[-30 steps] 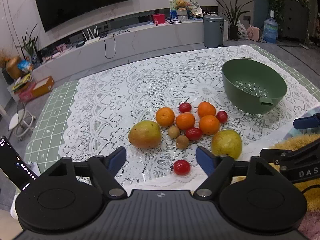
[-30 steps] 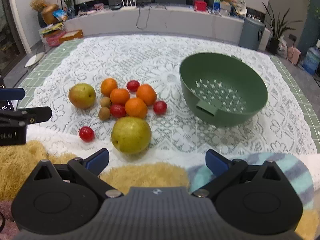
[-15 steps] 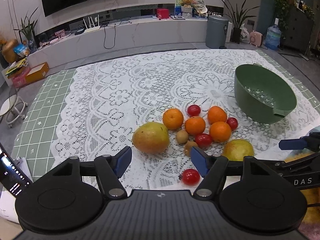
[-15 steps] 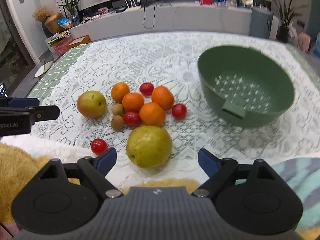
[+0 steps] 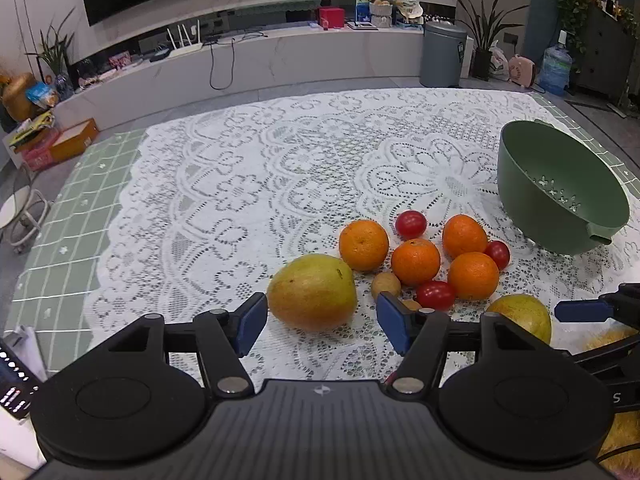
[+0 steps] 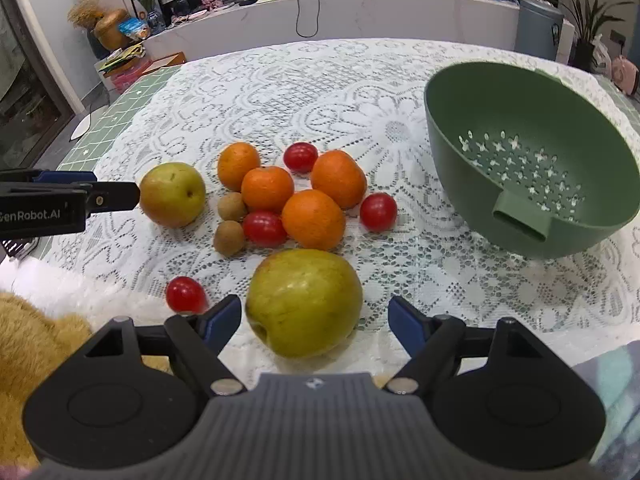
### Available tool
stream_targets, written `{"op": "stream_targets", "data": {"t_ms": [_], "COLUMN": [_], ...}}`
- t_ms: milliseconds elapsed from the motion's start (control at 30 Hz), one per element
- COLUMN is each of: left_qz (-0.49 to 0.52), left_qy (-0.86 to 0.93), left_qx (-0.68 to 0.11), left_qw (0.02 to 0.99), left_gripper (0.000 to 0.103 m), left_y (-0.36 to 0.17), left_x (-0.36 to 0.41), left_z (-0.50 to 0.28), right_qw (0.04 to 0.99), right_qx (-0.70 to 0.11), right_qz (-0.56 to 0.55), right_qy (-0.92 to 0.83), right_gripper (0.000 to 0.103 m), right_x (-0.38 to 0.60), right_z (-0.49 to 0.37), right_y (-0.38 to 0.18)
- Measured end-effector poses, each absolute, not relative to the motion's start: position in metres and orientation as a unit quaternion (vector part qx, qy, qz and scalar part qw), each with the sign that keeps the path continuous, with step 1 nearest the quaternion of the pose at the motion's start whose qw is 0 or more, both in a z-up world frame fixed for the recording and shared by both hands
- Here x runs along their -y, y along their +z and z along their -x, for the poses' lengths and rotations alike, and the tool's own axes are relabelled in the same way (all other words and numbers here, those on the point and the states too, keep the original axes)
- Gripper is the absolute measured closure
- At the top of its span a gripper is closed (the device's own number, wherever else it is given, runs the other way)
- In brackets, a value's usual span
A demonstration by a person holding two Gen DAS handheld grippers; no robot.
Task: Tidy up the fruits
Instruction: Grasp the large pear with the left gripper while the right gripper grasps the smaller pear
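Fruit lies clustered on a white lace tablecloth: several oranges (image 6: 313,219), red cherry tomatoes (image 6: 264,228), two small brown fruits (image 6: 229,238) and two yellow-green pears. My left gripper (image 5: 322,326) is open, its fingers either side of the left pear (image 5: 312,292), not touching it. My right gripper (image 6: 316,322) is open around the near pear (image 6: 303,302). A green colander bowl (image 6: 532,152) stands empty to the right; it also shows in the left wrist view (image 5: 560,196).
One cherry tomato (image 6: 185,294) lies apart near the table's front edge. A furry yellow cloth (image 6: 28,340) lies at the near left. The left gripper (image 6: 60,202) shows at the left of the right wrist view. A TV console stands behind the table.
Both grippers have moved forward and down toward the fruit, still open. Each now has a pear between its fingers. No fruit has moved.
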State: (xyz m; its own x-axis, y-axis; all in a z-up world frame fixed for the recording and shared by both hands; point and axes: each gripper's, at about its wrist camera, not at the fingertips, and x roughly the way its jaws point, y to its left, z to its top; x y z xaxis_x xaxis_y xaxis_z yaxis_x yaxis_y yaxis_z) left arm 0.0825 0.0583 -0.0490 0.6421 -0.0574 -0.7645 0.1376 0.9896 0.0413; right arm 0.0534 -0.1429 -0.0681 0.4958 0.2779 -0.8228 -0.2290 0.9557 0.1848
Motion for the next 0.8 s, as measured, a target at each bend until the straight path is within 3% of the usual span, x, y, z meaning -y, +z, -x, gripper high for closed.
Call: {"op": "stream_targets", "data": {"t_ms": [167,233,800], "left_qz": [-0.048,-0.05,-0.056], "left_qy": [-0.06,-0.063,-0.049], "left_qx": [-0.427,-0.429,-0.433], "left_qw": [0.901,0.9,0.898], "left_gripper": [0.026,0.025,0.016], "left_y": [-0.06,-0.064,-0.087], "left_x": [-0.058,-0.057,-0.057], "left_z": [-0.09,-0.092,-0.118], "right_qw": [0.861,0.858,0.842], "right_qx": [-0.483,-0.487,-0.511], "right_qz": [-0.044,-0.043,-0.059], "right_qy": [0.154,0.159,0.163], "right_gripper": [0.029,0.035,0.035], "right_x": [0.143,0.141,0.139], "right_z": [-0.06,-0.062,-0.074], "right_y": [-0.075,-0.078,-0.092]}}
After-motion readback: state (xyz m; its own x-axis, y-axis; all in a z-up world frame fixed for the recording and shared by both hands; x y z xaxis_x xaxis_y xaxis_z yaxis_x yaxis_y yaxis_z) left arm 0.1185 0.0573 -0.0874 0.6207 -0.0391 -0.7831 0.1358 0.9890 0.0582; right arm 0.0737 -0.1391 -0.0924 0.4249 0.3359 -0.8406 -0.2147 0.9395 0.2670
